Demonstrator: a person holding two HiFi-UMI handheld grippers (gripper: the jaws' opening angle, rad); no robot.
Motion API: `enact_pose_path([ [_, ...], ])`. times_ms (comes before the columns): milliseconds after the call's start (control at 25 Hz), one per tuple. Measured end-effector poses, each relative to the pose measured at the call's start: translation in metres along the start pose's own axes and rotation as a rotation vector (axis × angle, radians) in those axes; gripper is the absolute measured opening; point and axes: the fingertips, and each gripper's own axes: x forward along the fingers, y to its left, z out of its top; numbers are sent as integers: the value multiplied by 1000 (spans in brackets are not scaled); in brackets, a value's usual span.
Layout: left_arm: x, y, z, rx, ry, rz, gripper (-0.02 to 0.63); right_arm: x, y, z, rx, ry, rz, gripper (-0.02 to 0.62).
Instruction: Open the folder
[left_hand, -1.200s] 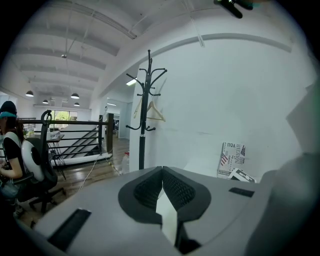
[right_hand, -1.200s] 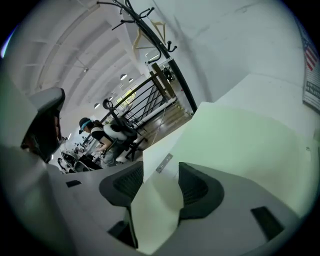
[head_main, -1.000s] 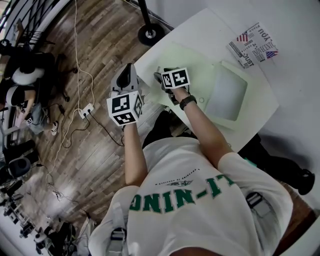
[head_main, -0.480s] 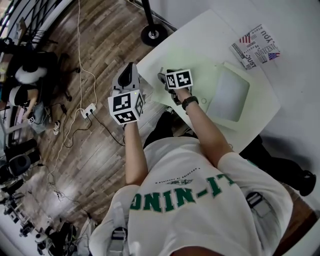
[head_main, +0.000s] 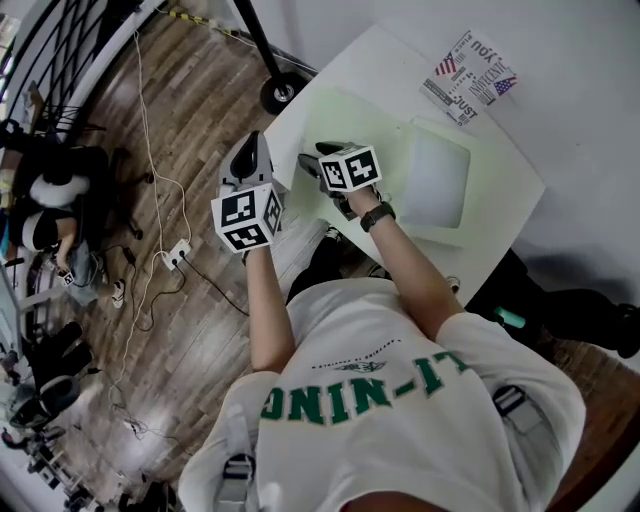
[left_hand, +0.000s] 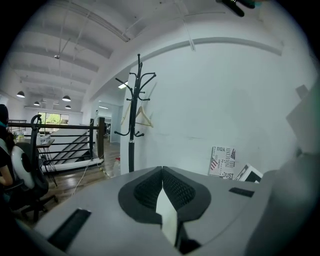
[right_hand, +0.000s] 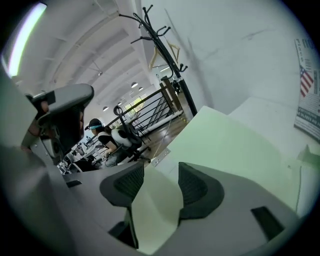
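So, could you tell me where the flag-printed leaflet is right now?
In the head view the leaflet sits upper right, at the far side of the white table, just beyond the pale green folder.

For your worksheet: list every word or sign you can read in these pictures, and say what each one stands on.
"YOU": printed sheet, seen upside down.
"JUST": same sheet.
"INNOCENT": same sheet, only just legible; its remaining print is too small to read.
"LI-NING": green letters on the person's T-shirt, seen upside down; the small line above them is unreadable.
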Motion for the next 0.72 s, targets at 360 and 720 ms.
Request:
enact_pose_path([
  [360,-5,-91,23,55,-53,-107,15,-109,-27,18,-11,-192,-57,235],
  [720,-8,-211,43,133,-92,-298,15,-252,-75,24,2,-426,-284,231],
])
